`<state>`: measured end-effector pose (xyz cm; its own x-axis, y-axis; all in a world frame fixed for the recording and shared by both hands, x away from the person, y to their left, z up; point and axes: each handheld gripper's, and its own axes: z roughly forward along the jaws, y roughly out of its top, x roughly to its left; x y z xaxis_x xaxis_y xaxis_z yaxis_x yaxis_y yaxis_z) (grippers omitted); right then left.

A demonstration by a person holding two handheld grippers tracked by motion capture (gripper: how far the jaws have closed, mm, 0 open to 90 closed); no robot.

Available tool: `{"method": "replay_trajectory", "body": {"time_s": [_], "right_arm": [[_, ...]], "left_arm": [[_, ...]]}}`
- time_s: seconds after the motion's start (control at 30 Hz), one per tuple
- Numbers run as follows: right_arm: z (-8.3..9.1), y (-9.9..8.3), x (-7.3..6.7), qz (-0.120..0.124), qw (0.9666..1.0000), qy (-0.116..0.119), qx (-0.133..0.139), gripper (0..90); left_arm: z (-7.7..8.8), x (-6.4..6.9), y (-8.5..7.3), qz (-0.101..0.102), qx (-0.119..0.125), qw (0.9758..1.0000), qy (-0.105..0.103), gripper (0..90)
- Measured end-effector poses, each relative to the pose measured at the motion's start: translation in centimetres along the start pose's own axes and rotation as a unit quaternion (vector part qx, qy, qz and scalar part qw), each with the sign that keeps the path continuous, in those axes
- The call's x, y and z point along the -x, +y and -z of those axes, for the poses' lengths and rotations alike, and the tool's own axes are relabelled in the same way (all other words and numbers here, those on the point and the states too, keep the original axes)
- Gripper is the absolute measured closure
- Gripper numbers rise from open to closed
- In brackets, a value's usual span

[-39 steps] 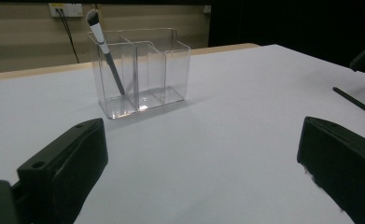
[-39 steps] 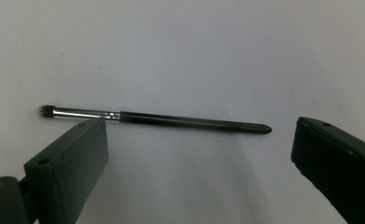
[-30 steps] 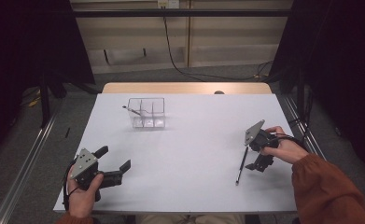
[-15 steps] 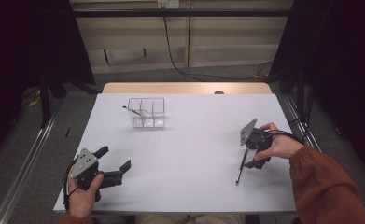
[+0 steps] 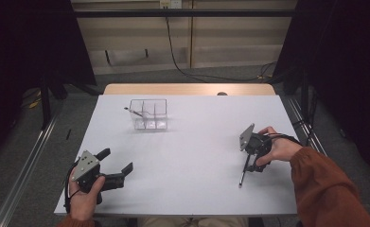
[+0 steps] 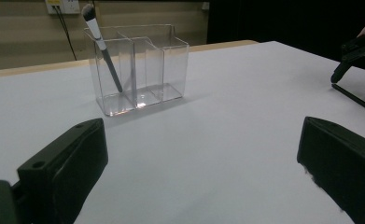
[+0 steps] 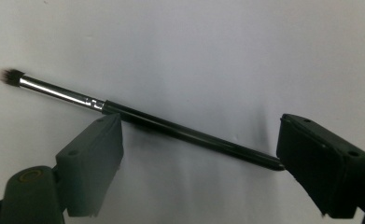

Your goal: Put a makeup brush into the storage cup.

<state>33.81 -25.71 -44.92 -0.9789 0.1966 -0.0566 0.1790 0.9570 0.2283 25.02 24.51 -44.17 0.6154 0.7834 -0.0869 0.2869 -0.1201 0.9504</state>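
Slim makeup brush point(image 7: 171, 128) with black handle, silver ferrule and small dark bristle tuft, lying flat on the white table point(image 5: 197, 156), near its right edge, bristle end pointing toward the person, handle running diagonally between the right gripper's point(image 7: 199, 154) parted jaws

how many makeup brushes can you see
2: one brush stands tilted in an end compartment of the clear organizer, bristles up; the other brush lies flat on the white table between the right gripper's jaws. None seem hidden.
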Motion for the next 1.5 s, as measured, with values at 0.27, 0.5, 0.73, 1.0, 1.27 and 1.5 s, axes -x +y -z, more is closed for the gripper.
{"method": "replay_trajectory", "body": {"time_s": [0.27,0.5,0.73,1.0,1.27,1.5], "right_arm": [[-0.5,-0.2,0.1,0.006,0.9999,-0.006,-0.010,15.5],[-0.6,-0.3,0.5,-0.006,0.9998,0.013,-0.013,19.1],[-0.6,-0.3,1.0,-0.026,0.9987,0.039,-0.021,24.7],[-0.5,0.1,1.2,-0.027,0.9981,0.039,-0.039,29.8],[-0.6,-0.1,1.2,-0.023,0.9983,0.041,-0.033,29.3],[-0.5,0.1,1.1,-0.033,0.9978,0.043,-0.039,30.5]], "left_arm": [[0.0,0.0,0.0,-0.003,0.000,1.0000,0.000,2.0],[0.0,0.0,0.0,-0.004,-0.003,1.0000,0.000,2.1],[0.0,0.0,0.0,-0.002,-0.001,1.0000,-0.002,2.1],[0.1,0.0,0.0,-0.005,-0.002,1.0000,-0.002,2.1],[0.1,0.0,0.0,-0.005,-0.002,1.0000,-0.002,2.2],[0.0,0.0,0.0,-0.005,-0.006,0.9999,-0.011,2.6]]}}
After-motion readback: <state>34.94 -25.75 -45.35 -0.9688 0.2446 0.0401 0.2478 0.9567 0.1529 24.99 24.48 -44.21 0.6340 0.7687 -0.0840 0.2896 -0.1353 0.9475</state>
